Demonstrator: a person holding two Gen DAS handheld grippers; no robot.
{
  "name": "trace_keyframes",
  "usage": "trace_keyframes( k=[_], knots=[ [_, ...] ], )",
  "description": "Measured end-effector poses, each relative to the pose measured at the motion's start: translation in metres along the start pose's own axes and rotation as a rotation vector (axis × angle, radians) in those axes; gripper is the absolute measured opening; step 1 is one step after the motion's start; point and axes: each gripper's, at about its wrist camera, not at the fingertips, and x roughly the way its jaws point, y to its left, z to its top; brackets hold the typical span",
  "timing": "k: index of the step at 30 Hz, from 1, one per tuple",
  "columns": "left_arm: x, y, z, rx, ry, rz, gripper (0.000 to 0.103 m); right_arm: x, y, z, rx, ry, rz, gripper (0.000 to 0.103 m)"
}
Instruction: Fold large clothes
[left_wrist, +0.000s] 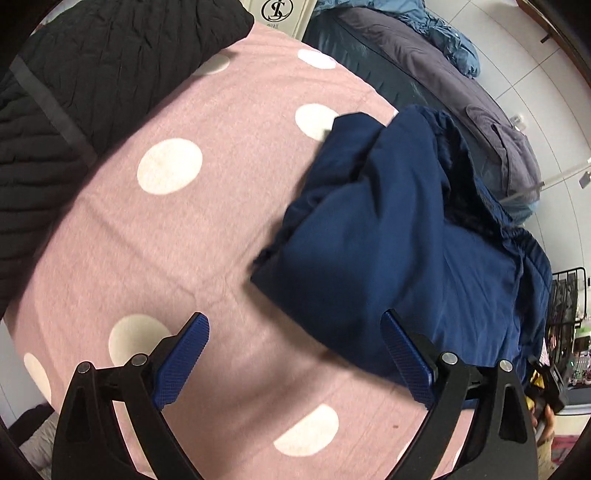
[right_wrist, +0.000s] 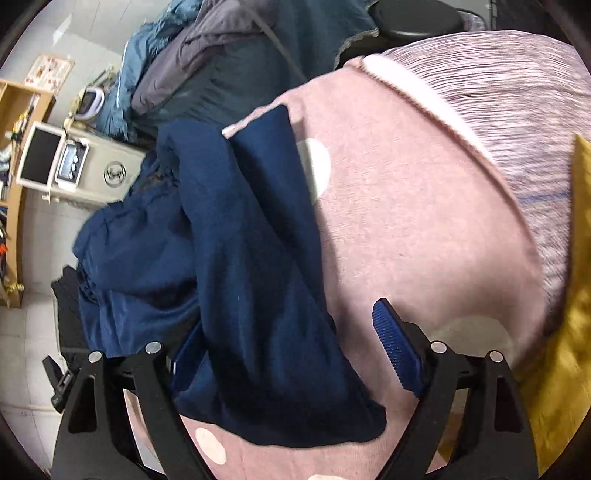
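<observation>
Both jaws wide, nothing held: left gripper (left_wrist: 293, 354) and right gripper (right_wrist: 284, 347) hover over rumpled navy garment (left_wrist: 388, 240) on pink polka-dot blanket (left_wrist: 184, 240), likely re-gripping for the fold.

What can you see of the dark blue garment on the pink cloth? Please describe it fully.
The dark blue garment is thin, smooth woven fabric, loosely folded into a thick, wrinkled bundle. A gathered, elastic-looking edge runs along its outer side. It lies on the pink polka-dot cloth, at the cloth's edge, partly hanging over. In the right wrist view a long folded part reaches between the open right tongs, unpressed.
</observation>
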Motion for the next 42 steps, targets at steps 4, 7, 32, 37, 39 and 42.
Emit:
trace_keyframes(
  k=[4, 7, 32, 37, 39, 42],
  knots=[
    [-0.003, -0.002, -0.007, 0.015, 0.013, -0.004, 0.092, 0.025, 0.009, 0.006, -0.040, 0.045, -0.011, 0.085],
    [-0.003, -0.007, -0.007, 0.041, 0.020, -0.006, 0.092, 0.039, 0.013, 0.012, -0.046, 0.052, -0.002, 0.088],
    [0.101, -0.049, 0.106, 0.236, 0.160, -0.106, 0.098, 0.059, 0.037, 0.007, -0.078, 0.093, -0.011, 0.083],
    [0.124, -0.042, 0.111, 0.189, 0.212, -0.177, 0.098, 0.058, 0.036, 0.007, -0.070, 0.097, -0.020, 0.083],
    [0.127, -0.042, 0.112, 0.190, 0.222, -0.192, 0.098, 0.057, 0.033, 0.006, -0.066, 0.095, -0.021, 0.085],
    [0.128, -0.042, 0.110, 0.198, 0.216, -0.198, 0.098, 0.059, 0.036, 0.005, -0.062, 0.087, -0.035, 0.085]
  ],
)
